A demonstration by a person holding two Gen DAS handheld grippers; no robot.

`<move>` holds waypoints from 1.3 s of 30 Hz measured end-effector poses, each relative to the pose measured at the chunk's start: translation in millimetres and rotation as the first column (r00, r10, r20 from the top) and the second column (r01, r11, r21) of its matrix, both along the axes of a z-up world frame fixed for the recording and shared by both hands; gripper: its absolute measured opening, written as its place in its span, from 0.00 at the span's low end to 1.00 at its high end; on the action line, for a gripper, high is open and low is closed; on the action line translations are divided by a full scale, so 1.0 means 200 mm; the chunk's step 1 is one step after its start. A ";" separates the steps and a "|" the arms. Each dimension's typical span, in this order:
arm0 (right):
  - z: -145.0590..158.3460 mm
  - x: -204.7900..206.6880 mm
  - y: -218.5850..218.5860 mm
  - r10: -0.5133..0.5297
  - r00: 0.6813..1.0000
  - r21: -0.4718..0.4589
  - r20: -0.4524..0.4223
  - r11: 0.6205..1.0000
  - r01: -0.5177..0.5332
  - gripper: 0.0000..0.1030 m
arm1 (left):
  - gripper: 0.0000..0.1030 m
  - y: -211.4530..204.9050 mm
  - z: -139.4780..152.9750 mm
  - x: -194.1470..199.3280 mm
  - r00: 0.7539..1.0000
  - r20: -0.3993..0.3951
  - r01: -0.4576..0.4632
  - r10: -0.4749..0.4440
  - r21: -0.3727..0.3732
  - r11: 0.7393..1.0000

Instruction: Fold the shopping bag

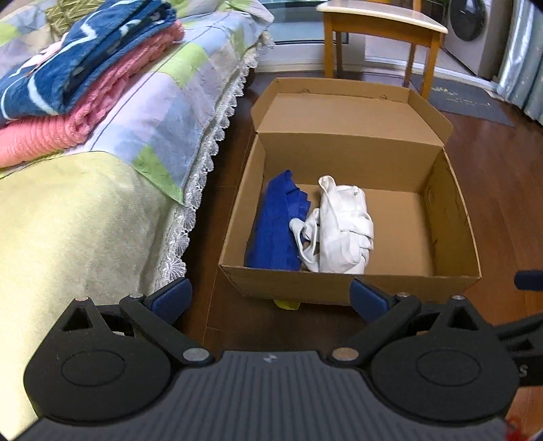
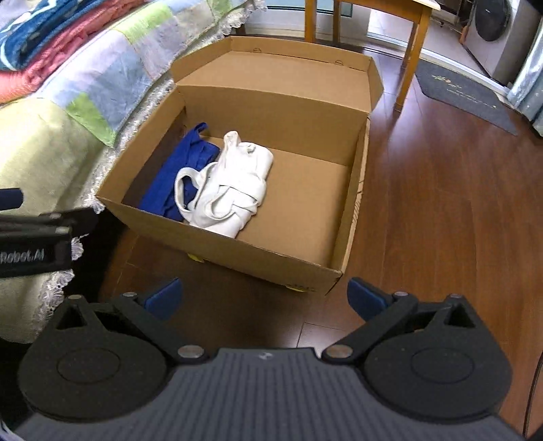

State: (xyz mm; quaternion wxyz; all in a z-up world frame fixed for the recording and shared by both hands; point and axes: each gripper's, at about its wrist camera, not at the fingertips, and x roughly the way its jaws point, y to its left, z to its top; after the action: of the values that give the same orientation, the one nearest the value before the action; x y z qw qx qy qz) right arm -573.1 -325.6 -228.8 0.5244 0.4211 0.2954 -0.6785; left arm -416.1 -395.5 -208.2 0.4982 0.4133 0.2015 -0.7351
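Note:
A white canvas shopping bag (image 1: 342, 230) (image 2: 234, 183) lies crumpled with its handles loose inside an open cardboard box (image 1: 451, 217) (image 2: 353, 190) on the floor. Beside it, on the box's left side, lies a blue fabric bag (image 1: 276, 224) (image 2: 176, 173). My left gripper (image 1: 269, 300) hangs open above the floor, just short of the box's near wall, holding nothing. My right gripper (image 2: 264, 296) is open too, near the box's front right corner, with nothing between its fingers. The left gripper's body (image 2: 34, 237) shows at the left edge of the right wrist view.
A bed (image 1: 85, 210) with a patchwork cover and lace trim runs along the left, with folded blue and pink blankets (image 1: 78, 78) on it. A wooden table (image 1: 380, 30) stands behind the box. A dark mat (image 2: 465, 95) and a washing machine (image 2: 502, 37) sit far right on the wooden floor.

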 end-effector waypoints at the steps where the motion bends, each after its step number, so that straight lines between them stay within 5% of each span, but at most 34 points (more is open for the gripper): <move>1: -0.01 0.00 -0.01 -0.003 1.000 0.005 -0.001 1.000 0.003 0.99 | 0.97 0.00 0.00 0.00 1.000 0.007 0.006 -0.005 -0.001 1.000; 20: -0.13 0.04 -0.10 0.015 1.000 0.058 -0.021 0.998 -0.013 0.99 | 0.97 0.05 -0.06 0.03 0.999 -0.015 0.038 -0.037 0.069 0.997; 39: -0.12 0.06 -0.13 0.020 0.999 0.054 -0.033 0.998 -0.019 0.99 | 0.97 0.01 -0.06 0.06 0.999 -0.030 -0.014 0.016 0.047 0.999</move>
State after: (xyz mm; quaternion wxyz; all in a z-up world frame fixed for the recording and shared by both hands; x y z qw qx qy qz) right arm -561.5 -351.8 -252.6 0.5146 0.4205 0.3263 -0.6722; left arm -404.5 -394.1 -220.9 0.4907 0.4121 0.2294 -0.7326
